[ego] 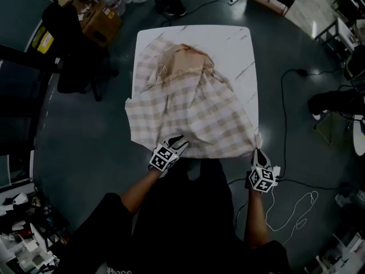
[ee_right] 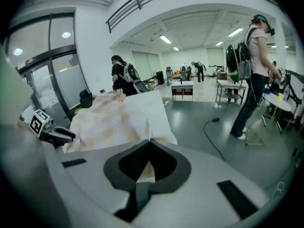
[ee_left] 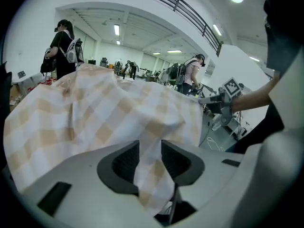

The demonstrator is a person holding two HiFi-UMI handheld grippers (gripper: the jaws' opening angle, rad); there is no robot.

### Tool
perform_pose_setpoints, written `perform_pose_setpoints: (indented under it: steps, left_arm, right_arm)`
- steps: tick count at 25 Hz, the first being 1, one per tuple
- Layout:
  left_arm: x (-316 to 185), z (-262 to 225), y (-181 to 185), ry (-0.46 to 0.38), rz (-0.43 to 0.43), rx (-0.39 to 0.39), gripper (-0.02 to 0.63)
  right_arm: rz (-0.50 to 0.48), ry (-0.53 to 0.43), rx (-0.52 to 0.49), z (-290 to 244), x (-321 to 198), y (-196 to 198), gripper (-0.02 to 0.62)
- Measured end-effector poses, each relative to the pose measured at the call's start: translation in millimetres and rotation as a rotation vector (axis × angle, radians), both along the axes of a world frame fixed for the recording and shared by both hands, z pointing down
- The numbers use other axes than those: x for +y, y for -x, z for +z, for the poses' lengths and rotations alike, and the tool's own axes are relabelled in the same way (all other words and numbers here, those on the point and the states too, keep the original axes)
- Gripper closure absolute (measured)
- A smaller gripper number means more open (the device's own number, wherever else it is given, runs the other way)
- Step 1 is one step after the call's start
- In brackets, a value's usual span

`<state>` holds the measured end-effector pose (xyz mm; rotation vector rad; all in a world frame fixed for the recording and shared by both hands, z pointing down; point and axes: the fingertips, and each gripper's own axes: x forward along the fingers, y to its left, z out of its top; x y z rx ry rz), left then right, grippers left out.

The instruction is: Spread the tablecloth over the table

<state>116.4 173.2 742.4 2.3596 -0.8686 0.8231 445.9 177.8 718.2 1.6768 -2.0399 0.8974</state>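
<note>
A beige-and-white checked tablecloth (ego: 194, 104) lies bunched and partly unfolded on the white marble table (ego: 234, 44), and its near edge hangs over the front. My left gripper (ego: 178, 143) is at the near edge, left of centre. In the left gripper view, its jaws (ee_left: 150, 144) are shut on a thick fold of the cloth (ee_left: 95, 108). My right gripper (ego: 258, 150) holds the cloth's near right corner. In the right gripper view its tips (ee_right: 150, 140) meet, pinching thin cloth, and the rest of the cloth (ee_right: 109, 118) is heaped beyond. The table's far right stays bare.
Cardboard boxes (ego: 100, 16) and a dark stand (ego: 74, 50) are at the far left of the table. Cables (ego: 296, 210) trail on the grey floor to the right. People stand nearby: one (ee_right: 254, 70) to the right, another (ee_left: 61, 42) beyond the cloth.
</note>
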Motion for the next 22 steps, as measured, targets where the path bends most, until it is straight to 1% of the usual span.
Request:
perform_pose_setpoints:
  steps: [3, 5, 7, 8, 10, 11, 14, 16, 17, 19, 20, 21, 22]
  left_arm:
    - [-0.6, 2.5, 1.1, 0.009, 0.012, -0.002, 0.466]
    - [-2.5, 3.2, 6.2, 0.011, 0.012, -0.009, 0.466]
    - [-5.4, 2.4, 14.6, 0.001, 0.001, -0.006, 0.466]
    - [-6.6, 1.3, 21.4, -0.004, -0.010, -0.006, 0.466]
    - [-9.2, -2.8, 38.2, -0.008, -0.037, -0.014, 0.466]
    - [-10.9, -5.5, 46.2, -0.008, -0.053, -0.021, 0.466]
    - [-20.7, -13.3, 60.3, -0.011, -0.115, -0.030, 0.466]
    - [-29.4, -17.7, 65.8, -0.028, -0.159, -0.033, 0.466]
    - [-34.0, -20.2, 68.9, -0.042, -0.178, -0.040, 0.466]
    - [-44.4, -26.9, 75.3, -0.072, -0.219, -0.056, 0.466]
    - [-49.3, -30.6, 78.0, -0.086, -0.242, -0.062, 0.466]
    - [-52.8, -33.4, 80.4, -0.095, -0.264, -0.065, 0.466]
    - [-54.9, -35.2, 82.8, -0.101, -0.285, -0.067, 0.466]
  right_arm:
    - [0.039, 0.118, 0.042, 39.6, 32.5, -1.2, 0.577]
    - [0.053, 0.154, 0.076, 47.9, 35.7, 3.4, 0.568]
    - [0.073, 0.130, 0.074, 35.4, 26.6, 8.7, 0.443]
    - [0.087, 0.098, 0.061, 22.9, 19.1, 12.5, 0.426]
    - [0.101, 0.013, 0.036, -9.3, 0.2, 23.0, 0.427]
    - [0.087, -0.029, 0.026, -26.5, -10.7, 30.1, 0.434]
    - [-0.023, -0.148, 0.002, -73.6, -46.0, 56.2, 0.449]
    - [-0.112, -0.252, -0.016, -106.2, -66.0, 74.8, 0.456]
    - [-0.162, -0.322, -0.047, -126.2, -73.9, 84.7, 0.457]
    - [-0.289, -0.460, -0.172, -167.4, -84.5, 104.8, 0.480]
    - [-0.346, -0.498, -0.226, -180.7, -88.9, 111.4, 0.483]
    - [-0.386, -0.506, -0.250, -185.0, -94.3, 114.2, 0.483]
    - [-0.415, -0.485, -0.247, -180.2, -101.2, 114.7, 0.483]
